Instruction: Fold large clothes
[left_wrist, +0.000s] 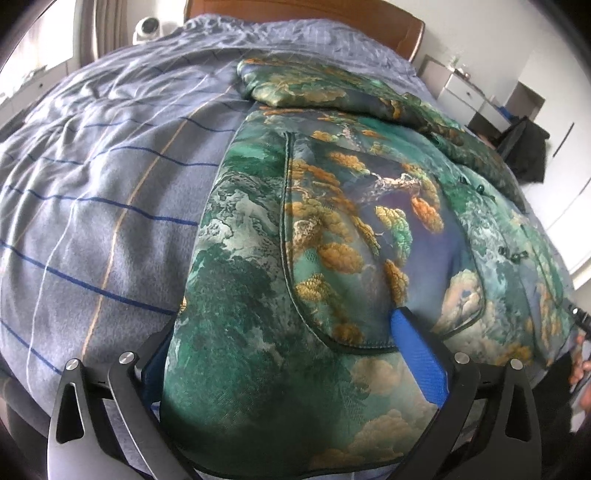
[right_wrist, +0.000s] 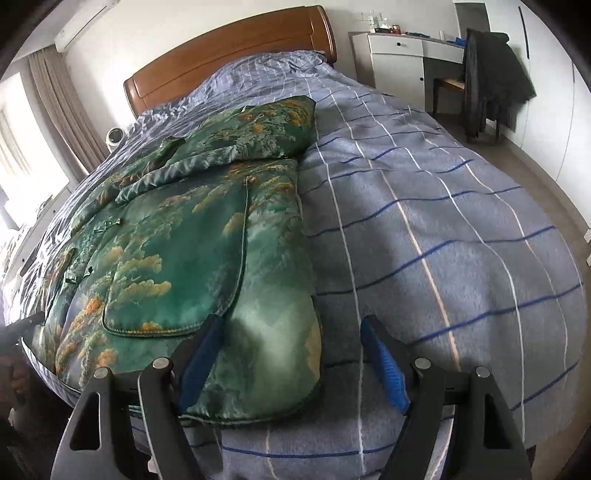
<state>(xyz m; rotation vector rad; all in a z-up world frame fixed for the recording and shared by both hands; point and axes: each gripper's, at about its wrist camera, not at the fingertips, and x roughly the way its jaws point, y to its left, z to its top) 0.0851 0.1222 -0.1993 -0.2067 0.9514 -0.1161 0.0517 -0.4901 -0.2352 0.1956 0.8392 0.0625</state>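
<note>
A green padded jacket with a gold and teal landscape print lies flat on the bed, its sleeves folded across the top. In the left wrist view my left gripper stands open over the jacket's near left hem corner. Its right blue pad rests on the fabric by the pocket seam, and the left finger sits half hidden at the jacket's edge. In the right wrist view my right gripper is open astride the jacket's near right corner, with one pad on the cloth and the other pad over the blanket.
A blue-grey checked blanket covers the bed. A wooden headboard stands at the far end. To the right are a white dresser and a chair hung with a dark coat. A small white round device sits by the curtain.
</note>
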